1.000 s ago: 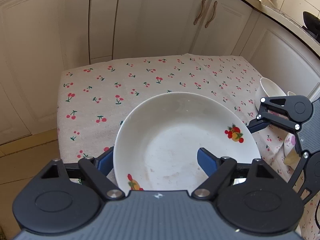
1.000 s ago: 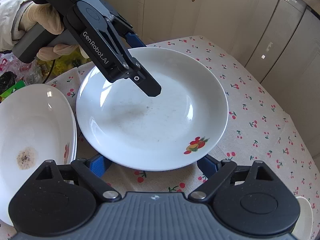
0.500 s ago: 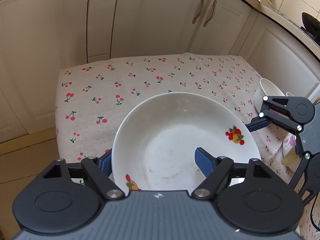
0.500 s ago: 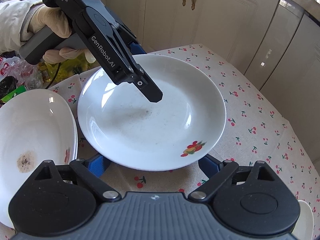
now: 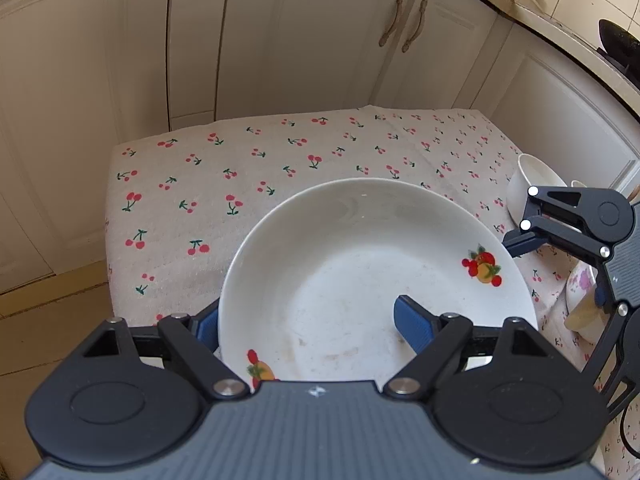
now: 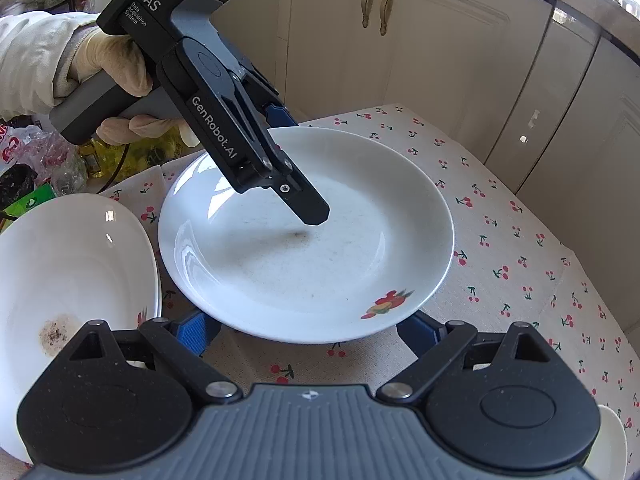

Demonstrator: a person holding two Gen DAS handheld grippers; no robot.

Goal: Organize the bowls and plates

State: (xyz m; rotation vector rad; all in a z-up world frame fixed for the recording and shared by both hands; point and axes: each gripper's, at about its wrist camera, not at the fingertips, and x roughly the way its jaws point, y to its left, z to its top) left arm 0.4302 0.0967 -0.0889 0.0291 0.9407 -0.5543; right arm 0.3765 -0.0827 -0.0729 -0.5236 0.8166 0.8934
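Note:
A white deep plate with fruit prints is held above the cherry-print tablecloth. My left gripper is shut on its near rim, one finger inside the plate and one under it; it also shows in the right wrist view. My right gripper is open and empty, its blue fingers just below the plate's near edge. A second white plate with a brown stain sits to the left in the right wrist view.
A small white bowl and a flower-print cup stand at the table's right edge behind the right gripper. Plastic bags and clutter lie at the far left. White cabinets stand behind the table.
The left gripper has lifted the plate slightly and drawn it back. The right gripper has stayed just under the plate's edge.

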